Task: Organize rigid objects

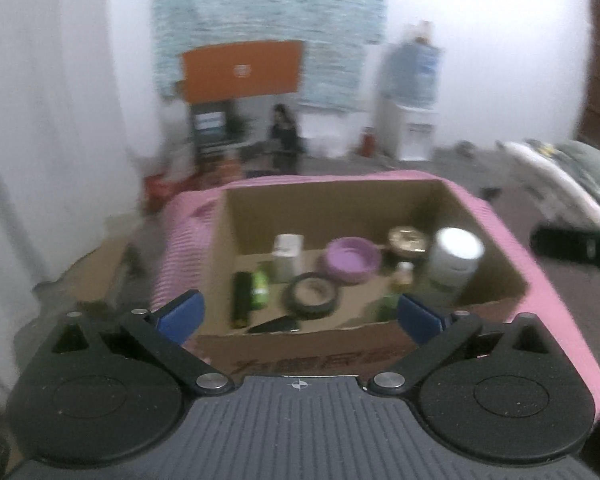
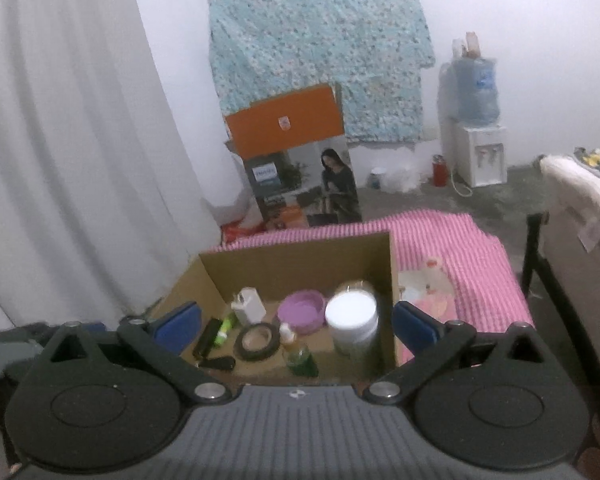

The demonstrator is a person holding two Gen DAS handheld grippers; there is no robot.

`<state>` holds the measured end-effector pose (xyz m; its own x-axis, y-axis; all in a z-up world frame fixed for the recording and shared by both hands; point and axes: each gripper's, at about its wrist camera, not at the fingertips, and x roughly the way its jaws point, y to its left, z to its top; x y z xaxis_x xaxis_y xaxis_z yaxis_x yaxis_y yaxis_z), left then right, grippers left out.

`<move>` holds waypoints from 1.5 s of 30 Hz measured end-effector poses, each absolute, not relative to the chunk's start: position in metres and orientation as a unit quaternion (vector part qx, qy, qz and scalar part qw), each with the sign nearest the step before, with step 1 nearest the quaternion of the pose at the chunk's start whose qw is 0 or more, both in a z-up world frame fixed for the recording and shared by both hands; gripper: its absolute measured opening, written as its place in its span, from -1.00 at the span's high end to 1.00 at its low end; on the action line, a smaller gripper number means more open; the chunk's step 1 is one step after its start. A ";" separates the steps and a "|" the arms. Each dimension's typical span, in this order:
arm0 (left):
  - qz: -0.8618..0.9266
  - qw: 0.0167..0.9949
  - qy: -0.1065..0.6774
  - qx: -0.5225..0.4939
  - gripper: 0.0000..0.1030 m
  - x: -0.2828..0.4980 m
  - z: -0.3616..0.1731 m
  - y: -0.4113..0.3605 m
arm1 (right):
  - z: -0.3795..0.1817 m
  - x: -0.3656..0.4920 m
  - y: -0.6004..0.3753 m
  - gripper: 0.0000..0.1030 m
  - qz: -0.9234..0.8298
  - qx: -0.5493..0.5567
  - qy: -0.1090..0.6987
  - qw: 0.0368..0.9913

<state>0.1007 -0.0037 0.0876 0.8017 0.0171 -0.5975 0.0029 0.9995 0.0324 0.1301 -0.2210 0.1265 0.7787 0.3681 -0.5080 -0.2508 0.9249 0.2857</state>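
Note:
An open cardboard box stands on a pink striped cloth. Inside it lie a purple bowl, a white-lidded jar, a black tape roll, a white charger block, a small green bottle, a black stick and a gold-lidded tin. My left gripper is open and empty just above the box's near edge. My right gripper is open and empty, in front of the box.
The pink striped cloth spreads right of the box. A printed appliance carton and a water dispenser stand by the far wall. A white curtain hangs at the left. A dark object lies at the right.

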 end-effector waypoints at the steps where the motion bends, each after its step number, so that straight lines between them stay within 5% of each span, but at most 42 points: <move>1: 0.023 0.948 0.318 0.016 -1.00 0.102 0.086 -0.003 | 0.121 0.131 -0.216 -1.00 0.162 0.098 0.294 0.937; 45: 0.067 0.928 0.367 0.018 -0.99 0.120 0.060 0.015 | 0.076 0.154 -0.163 -1.00 0.099 0.009 0.355 0.930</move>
<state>0.1202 0.0148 0.0604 0.7222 0.1369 -0.6780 -0.1110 0.9905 0.0817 0.1537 -0.1632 0.0760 0.7282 0.1906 -0.6583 -0.1776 0.9802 0.0873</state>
